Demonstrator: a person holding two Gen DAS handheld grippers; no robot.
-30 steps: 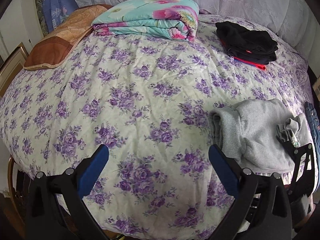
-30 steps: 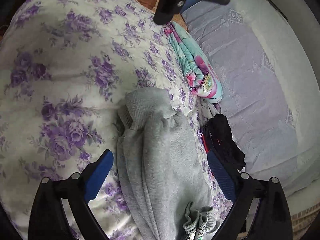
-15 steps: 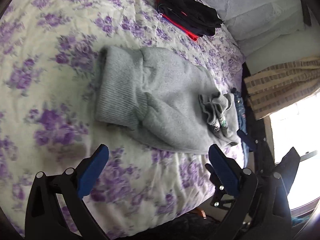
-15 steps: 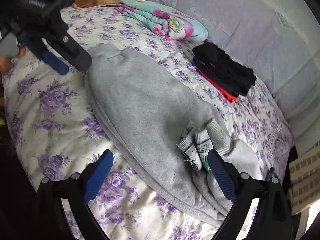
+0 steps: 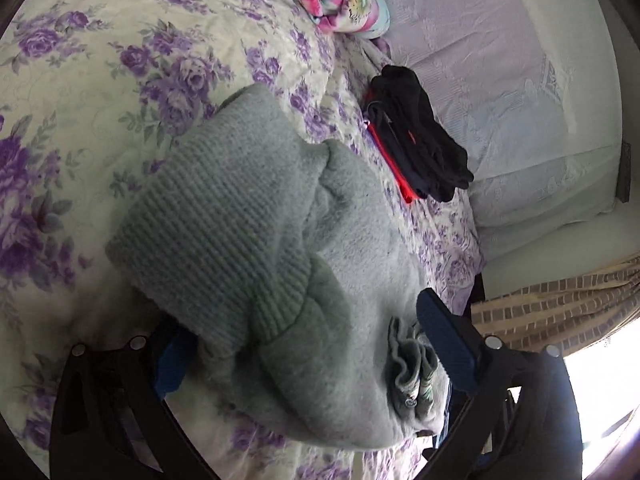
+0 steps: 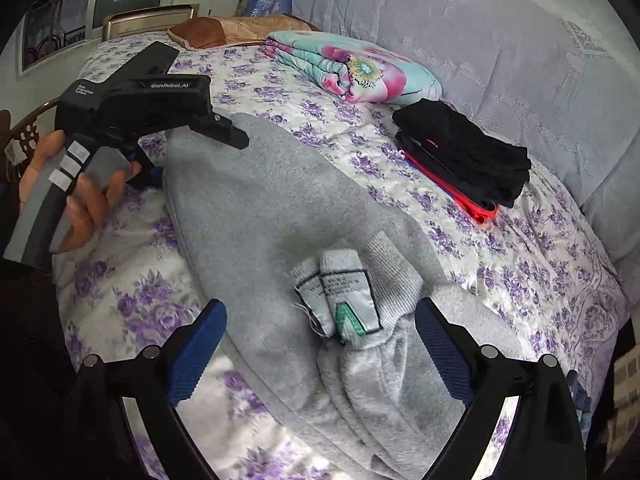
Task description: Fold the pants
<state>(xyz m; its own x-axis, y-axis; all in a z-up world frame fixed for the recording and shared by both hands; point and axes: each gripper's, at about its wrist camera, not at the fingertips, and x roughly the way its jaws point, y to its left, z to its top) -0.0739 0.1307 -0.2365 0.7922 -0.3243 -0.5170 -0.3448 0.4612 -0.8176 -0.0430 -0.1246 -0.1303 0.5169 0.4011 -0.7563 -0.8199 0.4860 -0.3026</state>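
Note:
Grey fleece pants [image 6: 256, 216] lie folded lengthwise on the floral bedspread [image 6: 520, 280]. Their ribbed waistband with white labels [image 6: 344, 300] sits between the open fingers of my right gripper [image 6: 320, 344]. The ribbed cuffs [image 5: 224, 232] fill the left wrist view. My left gripper [image 5: 308, 344] is open around the cuff end, its left finger [image 5: 172, 364] tucked under the fabric, its right finger [image 5: 444, 344] above the pants. In the right wrist view the left gripper [image 6: 160, 128] is held by a hand at the pants' far end.
A folded stack of black and red clothes [image 6: 464, 160] lies right of the pants. A folded floral quilt [image 6: 352, 68] and a brown pillow [image 6: 224, 30] lie at the back. A lavender headboard cushion [image 6: 500, 40] lines the far side. The bed edge is near the right gripper.
My left gripper has moved in close to the cuff end, and its left finger now sits under the fabric. My right gripper has moved nearer the waistband, which now sits between its fingers.

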